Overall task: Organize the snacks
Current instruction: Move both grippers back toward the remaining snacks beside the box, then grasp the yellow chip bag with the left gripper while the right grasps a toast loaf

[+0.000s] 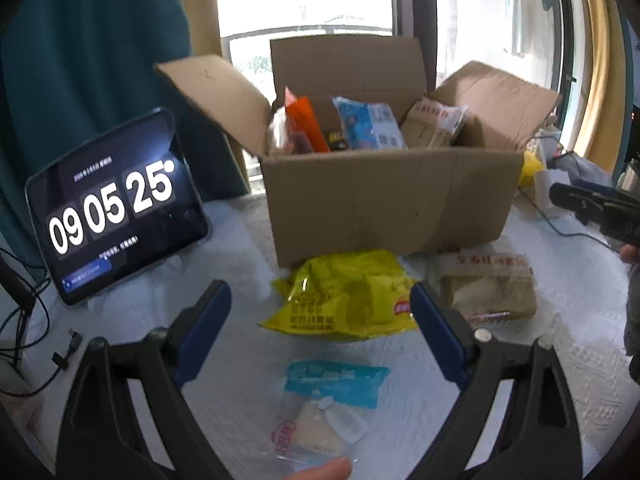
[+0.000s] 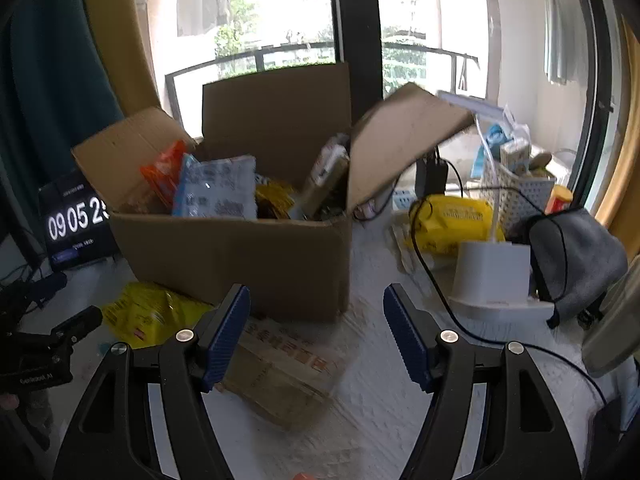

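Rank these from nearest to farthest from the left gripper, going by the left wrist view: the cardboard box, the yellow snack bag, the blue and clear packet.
From the left gripper:
1. Blue and clear packet, just below the fingers.
2. Yellow snack bag, just ahead.
3. Cardboard box, behind it.

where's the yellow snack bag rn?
Left wrist view: the yellow snack bag lies on the white tablecloth just in front of the cardboard box, left of the brown packet.

An open cardboard box (image 1: 384, 200) stands ahead of the left gripper (image 1: 320, 312), stuffed with upright packets. A yellow snack bag (image 1: 340, 296) lies flat between its fingertips, a blue-topped clear packet (image 1: 328, 400) nearer, a brown packet (image 1: 488, 292) just right.
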A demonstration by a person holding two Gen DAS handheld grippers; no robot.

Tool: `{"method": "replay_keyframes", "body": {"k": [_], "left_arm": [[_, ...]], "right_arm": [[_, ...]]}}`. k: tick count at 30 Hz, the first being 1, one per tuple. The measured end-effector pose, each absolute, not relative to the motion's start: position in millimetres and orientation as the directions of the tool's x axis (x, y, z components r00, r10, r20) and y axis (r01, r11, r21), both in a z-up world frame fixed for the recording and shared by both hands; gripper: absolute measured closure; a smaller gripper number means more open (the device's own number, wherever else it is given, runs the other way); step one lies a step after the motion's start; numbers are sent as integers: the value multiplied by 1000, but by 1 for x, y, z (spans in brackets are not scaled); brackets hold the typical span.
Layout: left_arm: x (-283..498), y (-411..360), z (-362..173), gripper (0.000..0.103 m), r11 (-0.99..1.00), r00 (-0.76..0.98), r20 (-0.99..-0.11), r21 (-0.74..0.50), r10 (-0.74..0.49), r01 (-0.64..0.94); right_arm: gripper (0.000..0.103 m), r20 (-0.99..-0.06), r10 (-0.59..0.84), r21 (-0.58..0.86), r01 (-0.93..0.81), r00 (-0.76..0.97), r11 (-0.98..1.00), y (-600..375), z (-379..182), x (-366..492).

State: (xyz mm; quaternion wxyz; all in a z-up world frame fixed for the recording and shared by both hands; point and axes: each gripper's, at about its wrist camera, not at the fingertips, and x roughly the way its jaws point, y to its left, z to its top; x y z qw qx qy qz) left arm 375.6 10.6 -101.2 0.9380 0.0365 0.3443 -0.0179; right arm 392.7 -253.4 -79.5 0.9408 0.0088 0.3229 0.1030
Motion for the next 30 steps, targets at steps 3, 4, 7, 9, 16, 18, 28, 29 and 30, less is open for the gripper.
{"method": "replay_keyframes", "body": {"k": [3, 4, 7, 9, 16, 18, 28, 29, 30], "left_arm": [[380, 11, -110, 11, 997, 752, -659, 59, -5, 58], [383, 10, -114, 11, 996, 748, -664, 64, 1, 55], [388, 10, -122, 11, 996, 739, -673, 69, 5, 56], [389, 8, -130, 11, 995, 732, -681, 73, 0, 69], [395, 12, -143, 11, 996, 715, -696, 6, -62, 92], [396, 13, -144, 11, 995, 717, -692, -16, -79, 95], [415, 32, -151, 11, 965, 675, -703, -257, -224, 52], [414, 34, -151, 11, 961, 677, -700, -272, -229, 43], [414, 39, -149, 11, 955, 685, -691, -294, -231, 26]], "right_arm": [[30, -621, 195, 90, -179, 759, 980, -260, -89, 398], [30, -626, 194, 92, -176, 756, 980, -262, -91, 399], [30, -638, 194, 94, -175, 745, 980, -265, -100, 404], [30, -650, 200, 100, -179, 733, 979, -266, -107, 407], [30, -694, 226, 134, -185, 683, 973, -270, -138, 418], [30, -700, 240, 139, -202, 673, 970, -267, -146, 420], [22, -743, 325, 217, -248, 585, 944, -253, -175, 439], [22, -744, 338, 233, -249, 577, 940, -253, -177, 440], [22, -743, 344, 243, -247, 574, 938, -253, -177, 441]]}}
